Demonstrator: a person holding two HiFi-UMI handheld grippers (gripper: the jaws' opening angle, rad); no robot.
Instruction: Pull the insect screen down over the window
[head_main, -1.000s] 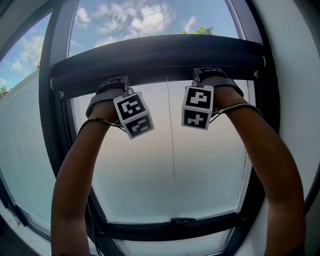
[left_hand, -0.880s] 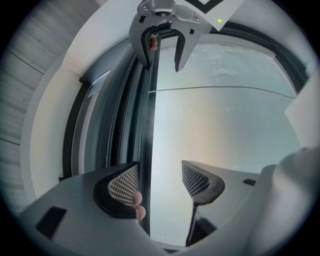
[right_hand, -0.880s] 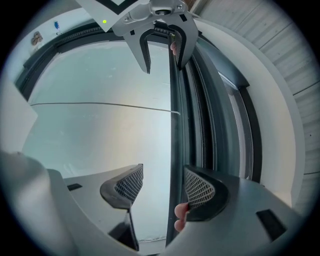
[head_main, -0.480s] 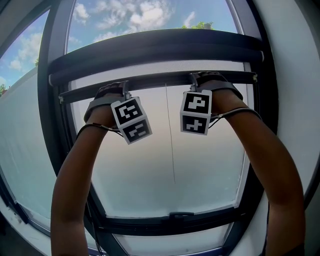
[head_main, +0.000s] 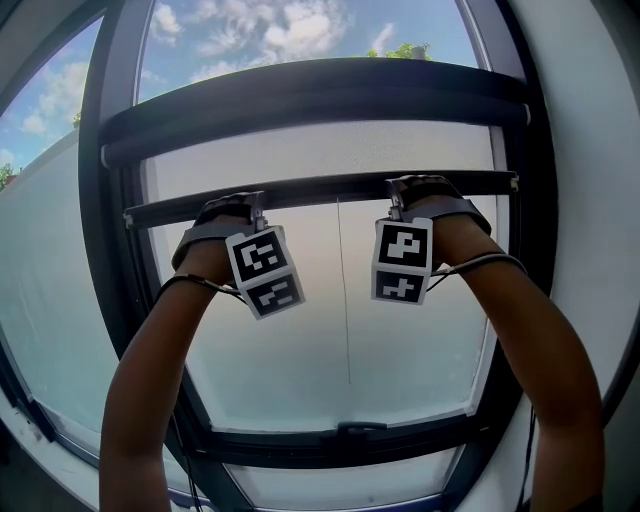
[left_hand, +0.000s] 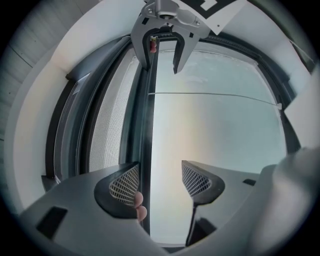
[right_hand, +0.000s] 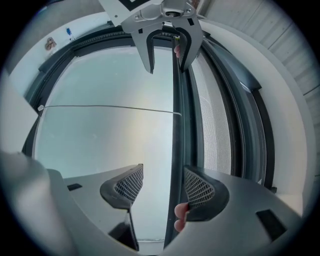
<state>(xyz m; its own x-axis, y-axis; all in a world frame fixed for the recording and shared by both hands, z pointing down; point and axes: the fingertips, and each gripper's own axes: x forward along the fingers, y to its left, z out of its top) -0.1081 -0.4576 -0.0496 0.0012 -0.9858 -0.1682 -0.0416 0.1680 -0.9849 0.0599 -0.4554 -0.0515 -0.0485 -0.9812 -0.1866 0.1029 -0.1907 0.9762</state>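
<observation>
Cloudy sky beyond the dark window frame (head_main: 105, 250). Insect screen (head_main: 320, 150) part-way down, pull bar (head_main: 320, 188) across the frame's upper third. Left gripper (left_hand: 159, 181) and right gripper (right_hand: 161, 186) both spread, straddling that bar, not pinching. Stiff bar, light flimsy mesh: probably best hauled evenly by the bar.

The dark window frame (head_main: 105, 250) carries a roller housing (head_main: 310, 95) across its top edge, and below it the insect screen's pull bar (head_main: 320, 187) spans side to side, with mesh (head_main: 320, 150) stretched between them
</observation>
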